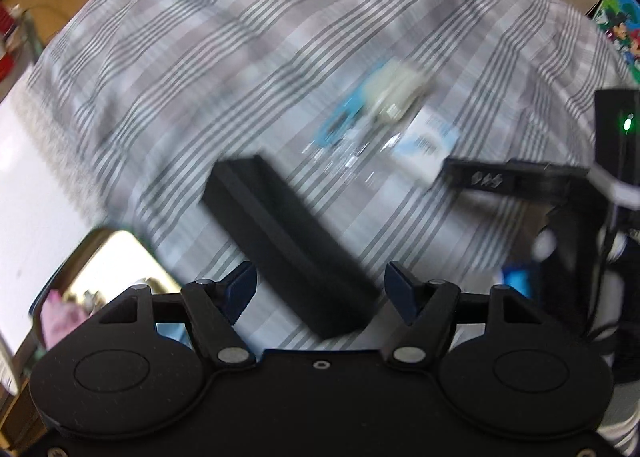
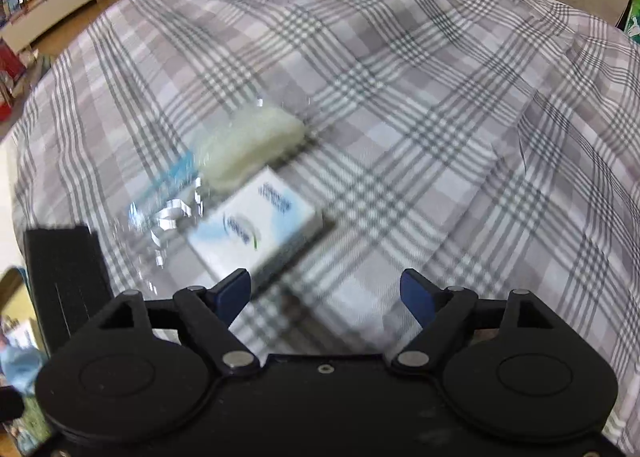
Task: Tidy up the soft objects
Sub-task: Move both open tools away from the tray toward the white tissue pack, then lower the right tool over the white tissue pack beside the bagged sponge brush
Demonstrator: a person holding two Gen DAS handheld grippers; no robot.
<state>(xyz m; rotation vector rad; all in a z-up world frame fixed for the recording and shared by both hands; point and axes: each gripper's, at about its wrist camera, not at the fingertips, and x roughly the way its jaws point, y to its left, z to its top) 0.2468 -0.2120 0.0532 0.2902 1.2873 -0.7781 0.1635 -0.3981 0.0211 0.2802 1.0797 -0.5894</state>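
Note:
A clear plastic bag (image 2: 180,213) lies on the plaid bedsheet (image 2: 400,97). It holds a pale cream soft pad (image 2: 252,147). A white and blue box (image 2: 256,223) lies beside the pad. The bag also shows in the left wrist view (image 1: 360,145), with the pad (image 1: 394,95) and the box (image 1: 426,147). A long black box (image 1: 288,245) lies between my left gripper's fingers. My left gripper (image 1: 320,291) is open and empty above it. My right gripper (image 2: 326,293) is open and empty, just short of the white box. Both views are blurred.
The other gripper's black body (image 1: 568,193) shows at the right of the left wrist view. A shiny tin (image 1: 104,277) sits at the lower left. The black box end (image 2: 64,269) shows left in the right wrist view. A floor and low shelf (image 2: 52,5) lie beyond the bed.

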